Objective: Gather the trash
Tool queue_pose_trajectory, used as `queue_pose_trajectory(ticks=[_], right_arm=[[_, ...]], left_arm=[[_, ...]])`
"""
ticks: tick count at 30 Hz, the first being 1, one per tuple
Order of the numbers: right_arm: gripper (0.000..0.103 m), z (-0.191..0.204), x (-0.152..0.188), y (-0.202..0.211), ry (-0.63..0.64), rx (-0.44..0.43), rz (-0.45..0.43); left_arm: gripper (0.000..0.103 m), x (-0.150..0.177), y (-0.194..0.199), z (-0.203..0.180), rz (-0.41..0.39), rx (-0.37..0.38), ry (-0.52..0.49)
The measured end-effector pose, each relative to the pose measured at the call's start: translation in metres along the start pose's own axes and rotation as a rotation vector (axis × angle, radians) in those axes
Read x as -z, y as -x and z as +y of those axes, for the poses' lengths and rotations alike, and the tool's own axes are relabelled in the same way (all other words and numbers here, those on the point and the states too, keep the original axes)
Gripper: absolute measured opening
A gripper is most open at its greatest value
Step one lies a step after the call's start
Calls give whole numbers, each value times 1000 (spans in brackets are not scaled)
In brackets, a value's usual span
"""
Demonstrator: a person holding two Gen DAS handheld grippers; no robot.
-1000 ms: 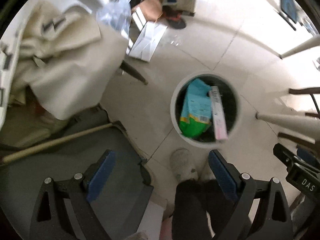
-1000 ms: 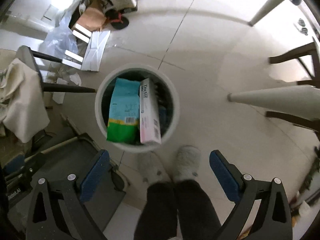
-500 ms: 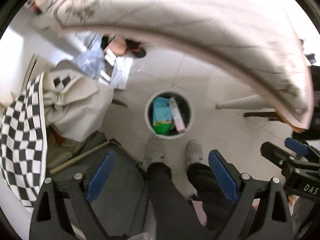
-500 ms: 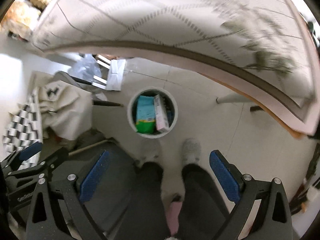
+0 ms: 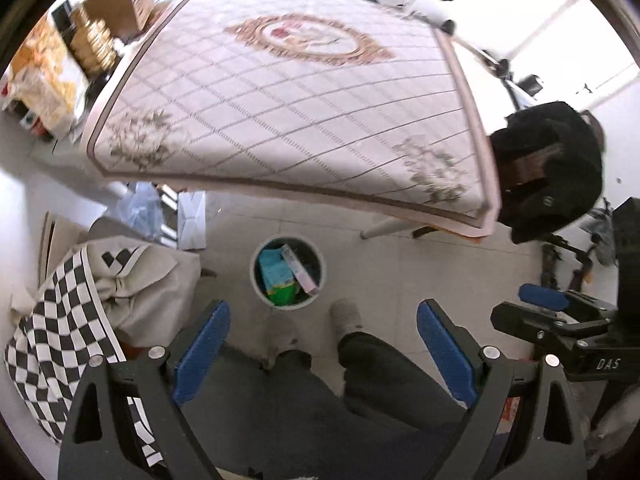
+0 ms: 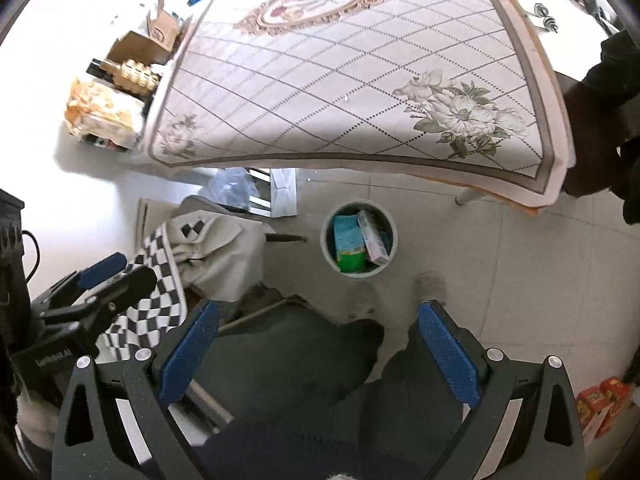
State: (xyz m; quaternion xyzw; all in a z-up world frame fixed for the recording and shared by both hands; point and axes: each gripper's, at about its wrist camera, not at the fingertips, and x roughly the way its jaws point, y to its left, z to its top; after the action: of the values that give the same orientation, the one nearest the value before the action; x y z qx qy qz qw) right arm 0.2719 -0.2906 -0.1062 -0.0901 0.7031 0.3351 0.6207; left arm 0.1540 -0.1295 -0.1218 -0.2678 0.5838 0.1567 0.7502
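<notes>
floor (image 5: 432,256): pale tiles | on it: round bin (image 5: 256,280) | table (image 6: 360,72): patterned cloth

One bin (image 6: 359,204) holding two packages (image 6: 347,240), beside one table (image 6: 360,60).

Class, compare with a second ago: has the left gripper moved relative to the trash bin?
Yes. The left gripper has risen away from the trash bin, which now looks much smaller, with the table top in view.

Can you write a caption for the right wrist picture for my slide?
Open right gripper held above a white trash bin on the floor holding a teal packet and a pink box, beside a floral-clothed table.
</notes>
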Motion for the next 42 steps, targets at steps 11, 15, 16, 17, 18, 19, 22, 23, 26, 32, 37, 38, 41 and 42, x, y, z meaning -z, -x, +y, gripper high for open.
queue_pose_trajectory(ticks=[11,15,16,17,18,19,22,23,26,32,37,38,41,42], right_arm=[[103,18,34,63,-53,-90,-52],[103,16,40,70,-52,-102,-41],[103,14,42,71,-51,-104,-40],[103,13,44,73,-47,-107,-38],[103,12,46,75,-48,-108,-40],[103,12,48,77,-44,-109,-44],[103,10,51,80,-37,-111,-46],[103,9,52,81,-34,-114,-46],[103,9,56,83,-27,-116,-46],[103,10,58,83,-32,-120,-48],[103,8,59,85,-36,-126,-47],[103,7,60,86,-37,-128,-47],[103,5,60,88,-37,-129,-46],[103,5,61,89,-38,-130,-47]], left_arm=[[95,9,62,-13,-15,96,-47],[95,14,73,-18,-13,122,-33],[95,14,73,-20,-15,124,-29],[95,16,75,-23,-18,129,-29],[96,17,76,-25,-19,130,-28],[96,18,77,-27,-21,134,-30],[96,22,79,-31,-29,149,-28],[99,24,79,-32,-32,156,-27],[103,27,80,-34,-40,161,-22],[103,29,83,-36,-47,160,-19],[103,31,83,-39,-46,158,-26],[103,32,84,-40,-44,156,-32],[103,34,84,-43,-42,160,-43],[103,34,85,-44,-43,160,-45]])
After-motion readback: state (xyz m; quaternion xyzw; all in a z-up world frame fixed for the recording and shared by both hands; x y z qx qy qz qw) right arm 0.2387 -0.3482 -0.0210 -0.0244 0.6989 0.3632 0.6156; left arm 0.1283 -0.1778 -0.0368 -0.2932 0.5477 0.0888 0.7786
